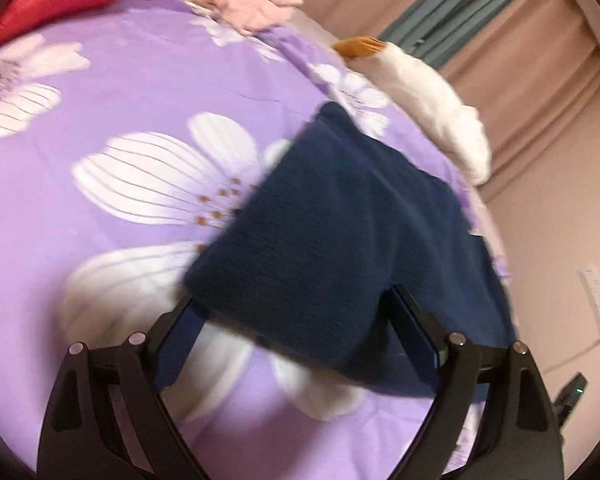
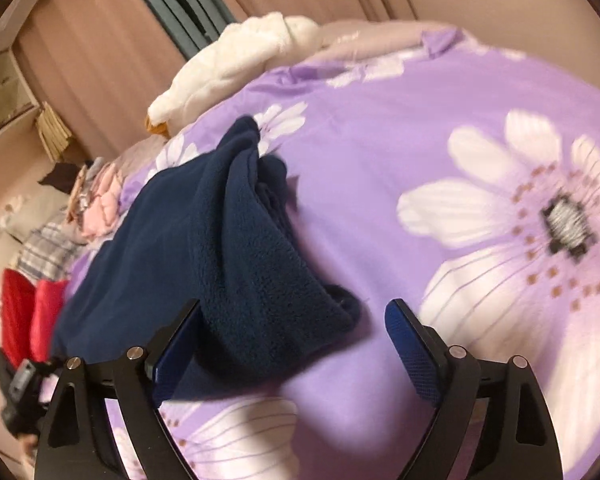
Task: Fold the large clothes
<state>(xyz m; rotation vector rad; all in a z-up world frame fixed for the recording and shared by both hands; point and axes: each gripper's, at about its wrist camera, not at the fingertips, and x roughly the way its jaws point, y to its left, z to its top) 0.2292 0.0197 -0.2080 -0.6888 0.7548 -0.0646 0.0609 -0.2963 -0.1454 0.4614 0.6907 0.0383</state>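
A dark navy fleece garment [image 1: 340, 232] lies folded on a purple bedspread with big white flowers [image 1: 140, 92]. My left gripper [image 1: 294, 308] is open, its jaws spread wide around the garment's near edge, which drapes over the fingertips. In the right wrist view the same garment [image 2: 204, 232] lies bunched, its thick folded end between my right gripper's jaws. My right gripper [image 2: 294, 312] is open; the left finger [image 2: 180, 336] touches the fleece, the right finger [image 2: 410, 344] stands apart over the bedspread [image 2: 420, 152].
A white plush toy with an orange beak [image 1: 432, 92] lies at the bed's far edge, also in the right view [image 2: 236, 64]. A pile of pink, plaid and red clothes [image 2: 60, 248] sits at the bed's end. Beige curtains [image 2: 100, 60] hang behind.
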